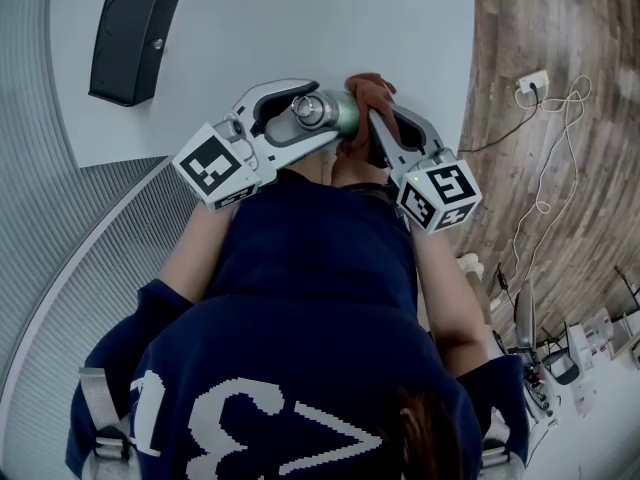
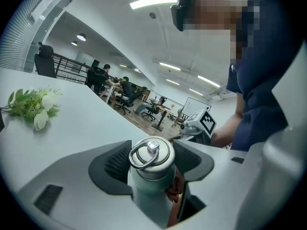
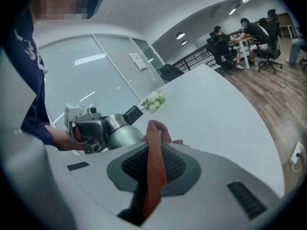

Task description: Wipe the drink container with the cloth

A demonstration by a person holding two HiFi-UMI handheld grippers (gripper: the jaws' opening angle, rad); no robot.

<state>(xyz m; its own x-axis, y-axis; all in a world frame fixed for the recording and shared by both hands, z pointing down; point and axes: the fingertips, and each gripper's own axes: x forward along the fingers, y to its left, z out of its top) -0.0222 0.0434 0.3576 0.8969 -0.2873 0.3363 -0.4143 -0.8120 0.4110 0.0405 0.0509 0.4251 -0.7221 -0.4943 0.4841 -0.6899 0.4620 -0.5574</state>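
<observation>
Gripping the green flask (image 2: 149, 181) in my left gripper (image 2: 153, 152) over the table's (image 1: 300, 28) near edge, I press the rust-red cloth (image 3: 156, 176), pinched in my right gripper (image 3: 153, 150), against its side, needing firm strokes next.

An open-plan office: people (image 3: 249, 28) sit at desks (image 3: 241, 41) on swivel chairs (image 3: 268, 49).

Left hand-held gripper (image 1: 320, 116) clasping bottle (image 1: 346, 116) (steel-capped), right hand-held gripper (image 1: 378, 118) pinching cloth (image 1: 370, 88)
</observation>
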